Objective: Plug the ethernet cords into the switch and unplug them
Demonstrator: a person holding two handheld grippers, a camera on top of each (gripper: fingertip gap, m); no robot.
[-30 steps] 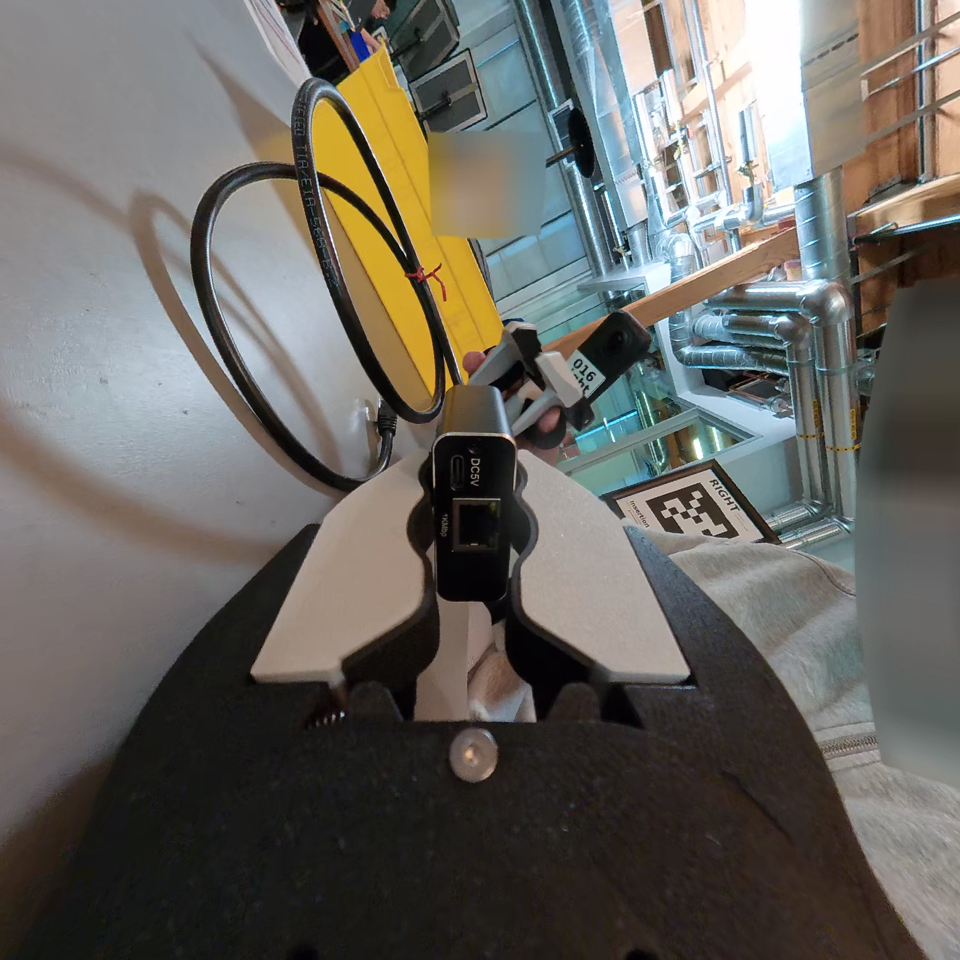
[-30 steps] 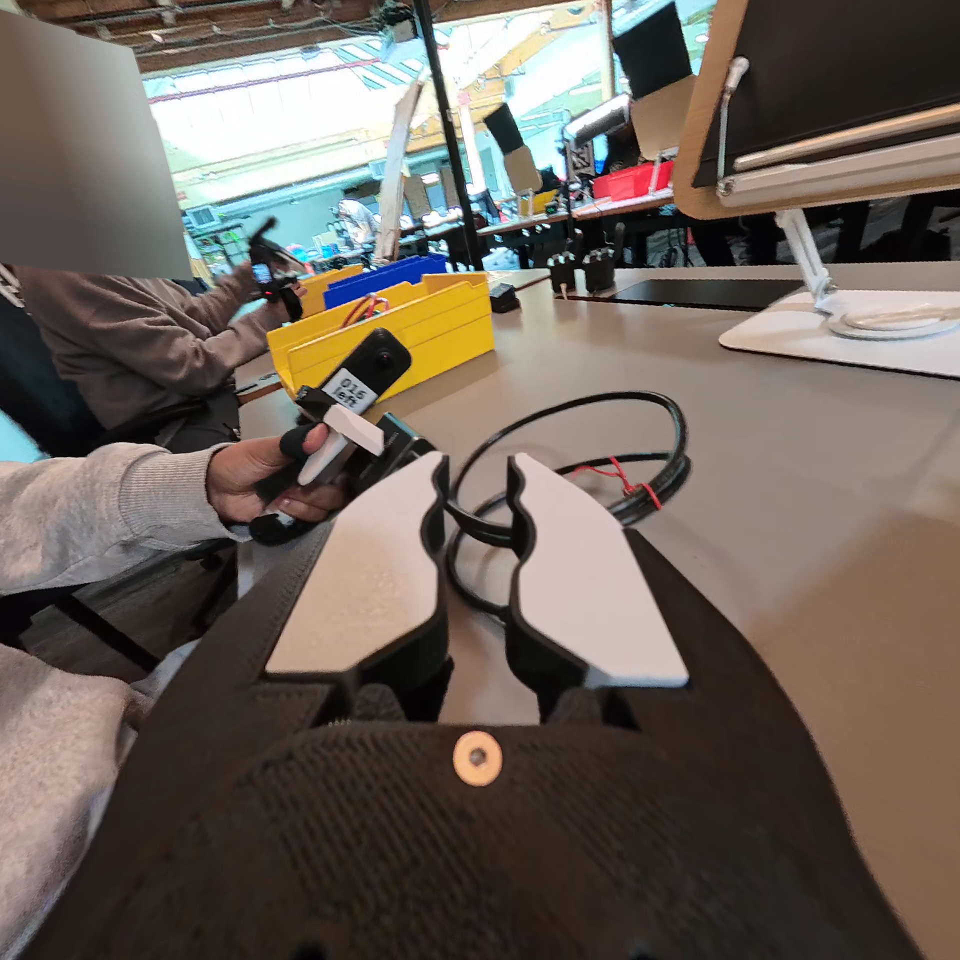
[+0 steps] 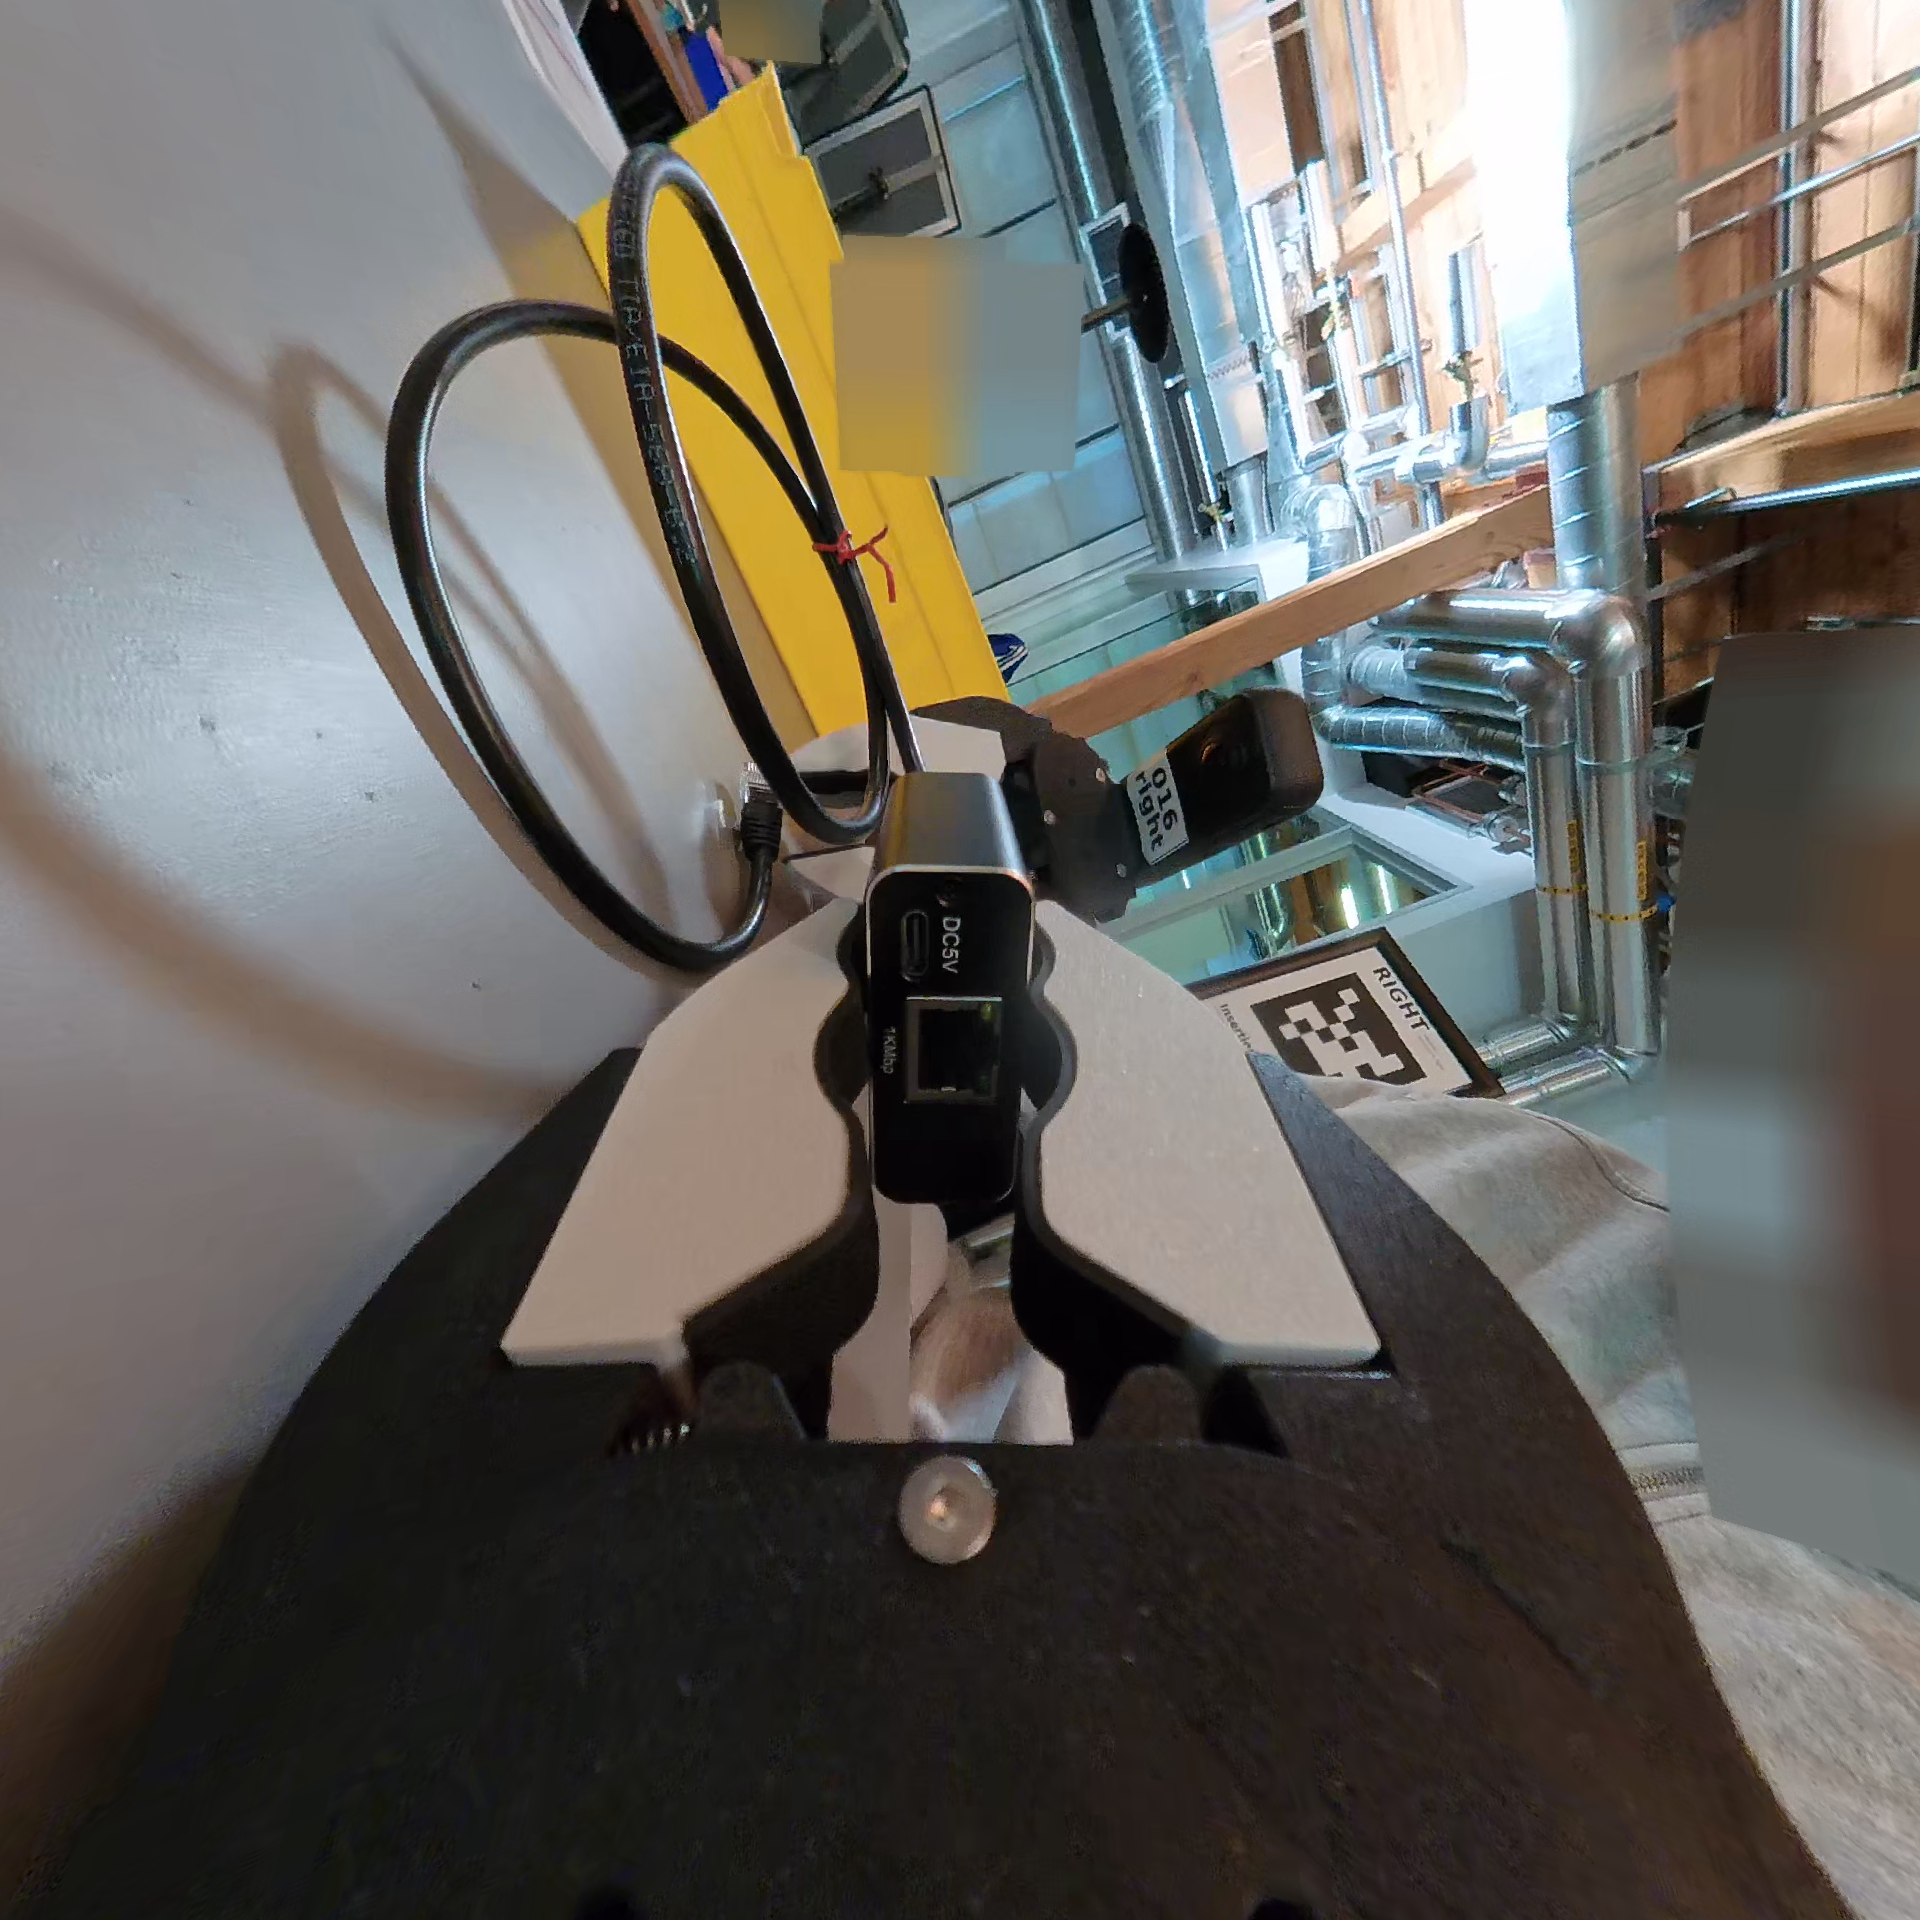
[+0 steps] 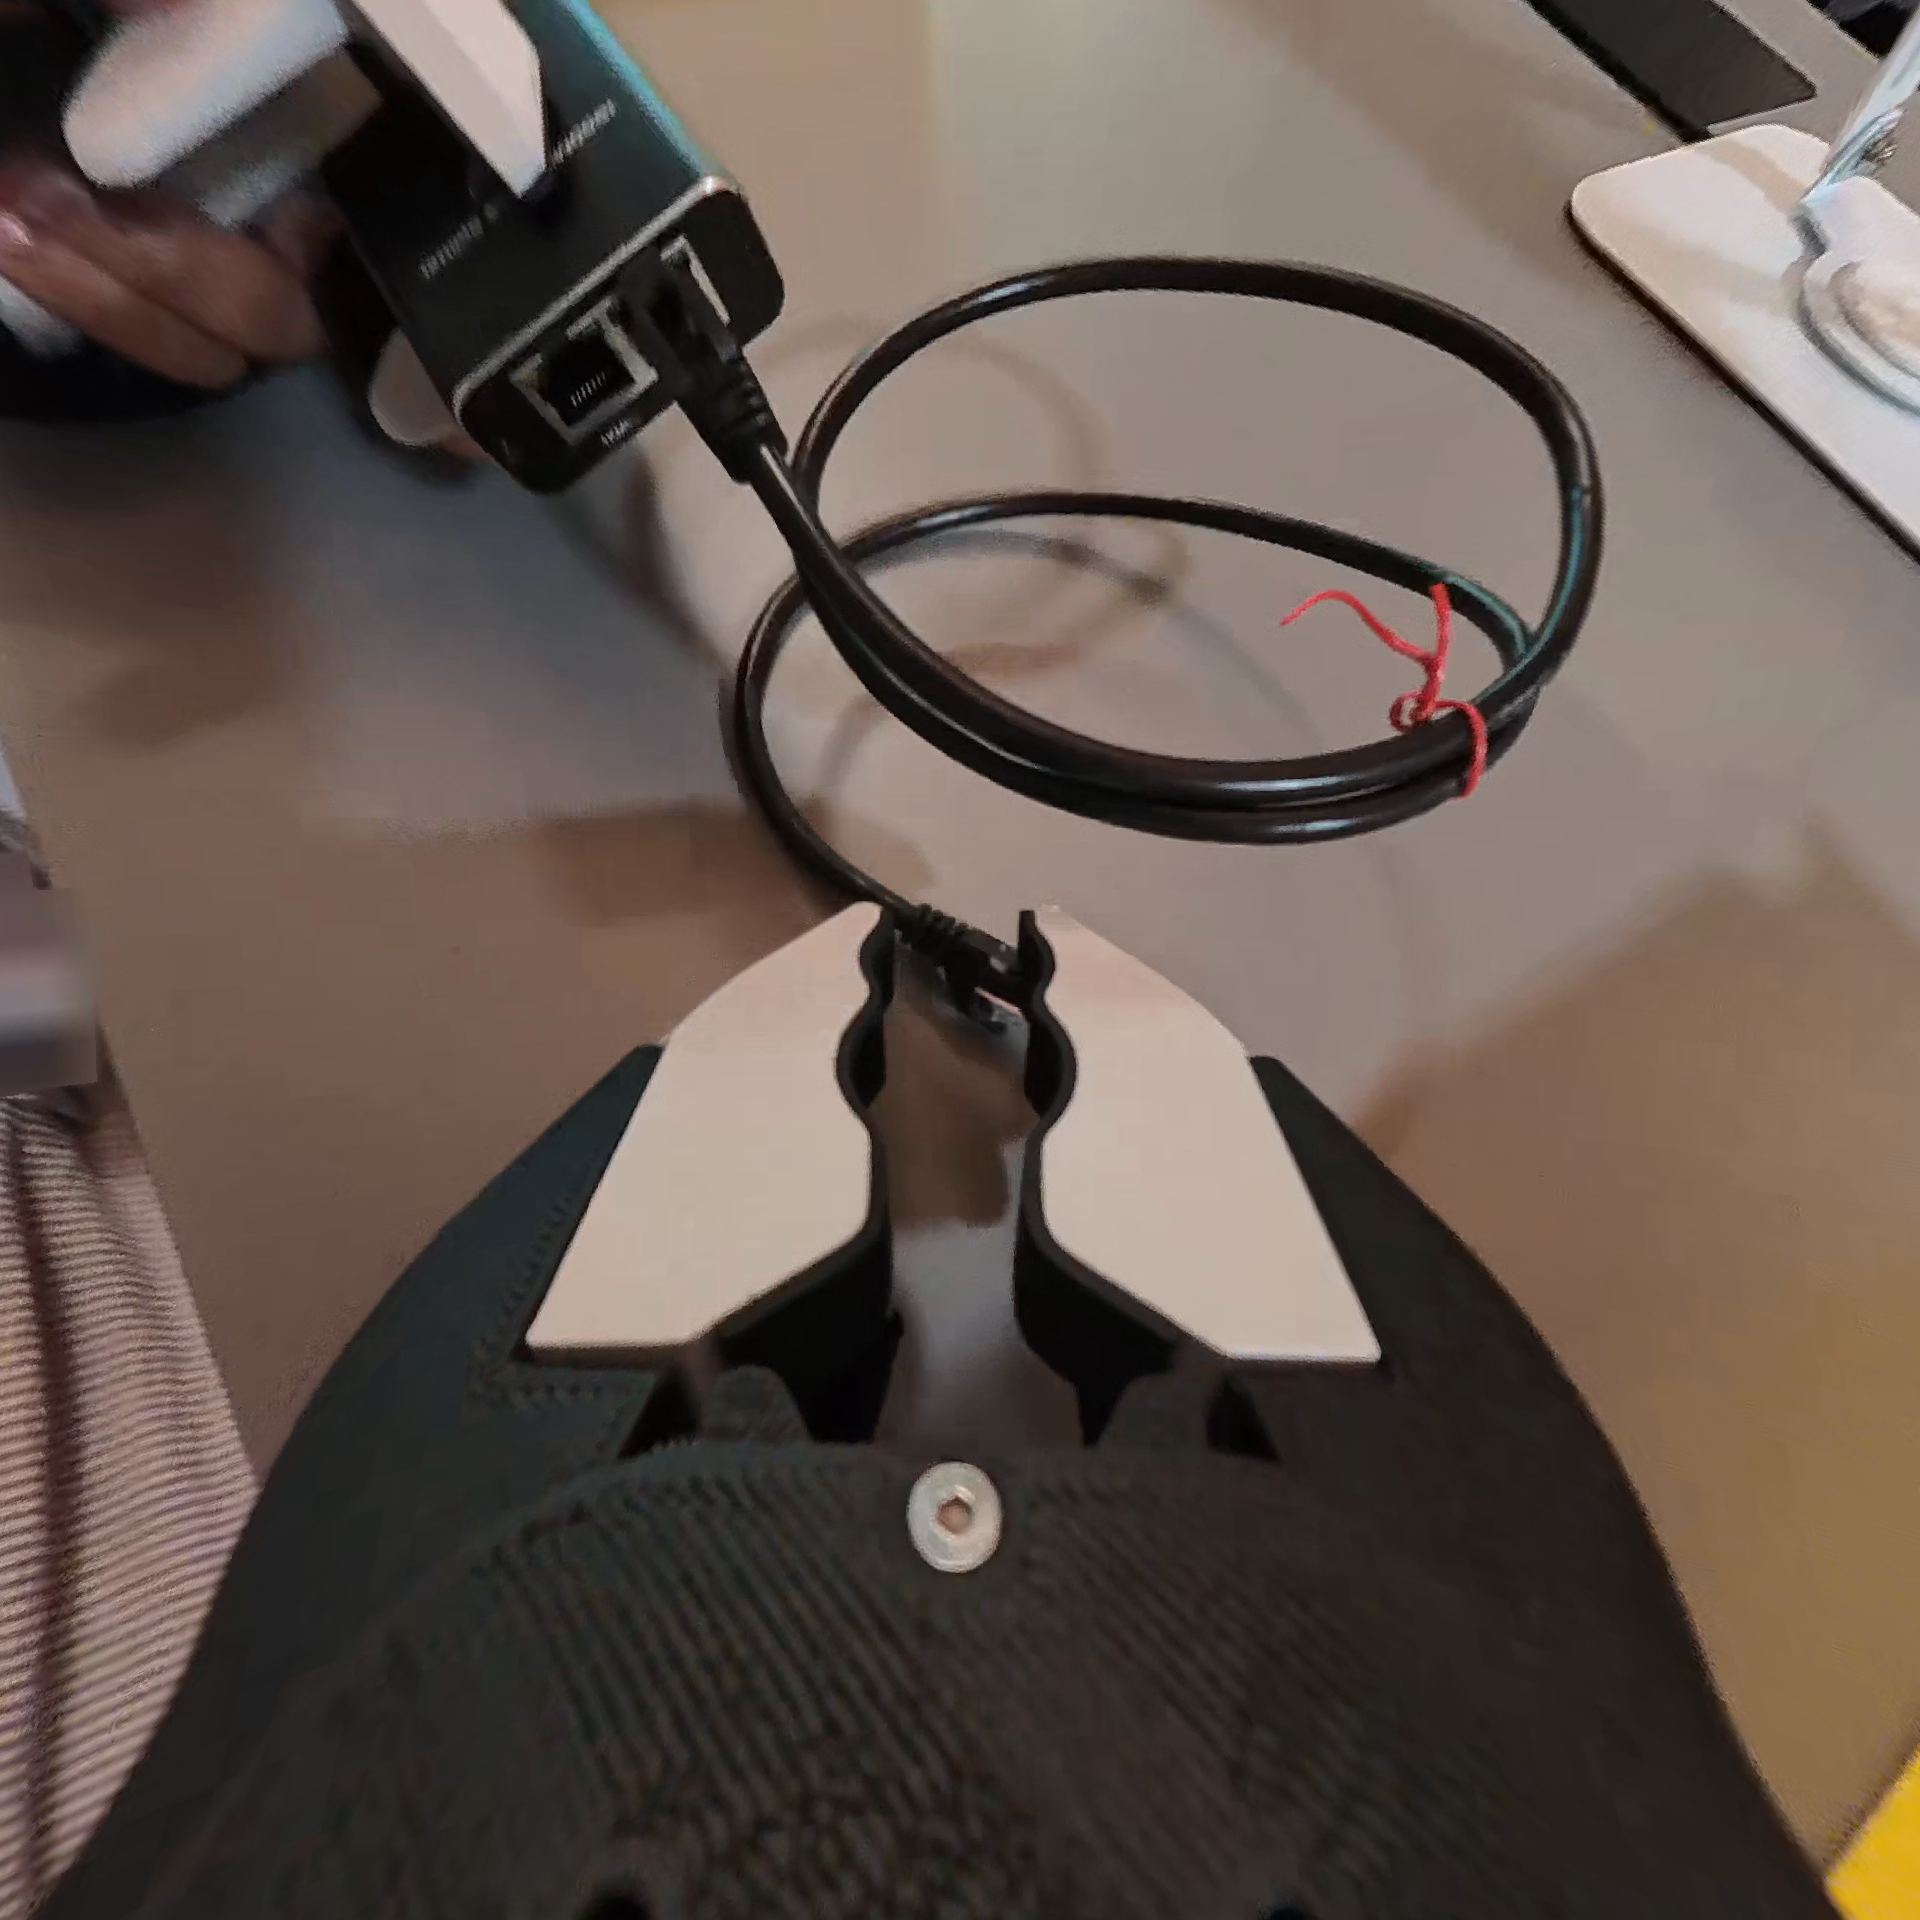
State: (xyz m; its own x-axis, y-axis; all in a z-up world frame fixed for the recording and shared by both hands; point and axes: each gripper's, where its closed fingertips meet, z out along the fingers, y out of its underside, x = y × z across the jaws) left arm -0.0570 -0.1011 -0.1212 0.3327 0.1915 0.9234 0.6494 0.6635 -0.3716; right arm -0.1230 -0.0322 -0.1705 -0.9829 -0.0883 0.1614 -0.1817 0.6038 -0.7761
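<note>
Black switch (image 3: 951, 1029) sat clamped in your left gripper (image 3: 945, 1049), its free port facing your right gripper (image 4: 956, 971). That one seemed to pinch the cord's loose plug (image 4: 961, 951), up-left toward that port.

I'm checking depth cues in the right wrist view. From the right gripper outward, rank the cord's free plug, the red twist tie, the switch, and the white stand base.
1. Free plug: between the right gripper jaws.
2. Red twist tie: ahead, to the right, on the coil.
3. Switch: upper left, held by the left gripper.
4. White stand base: far upper right.

Tie versus switch is fairly close.
</note>
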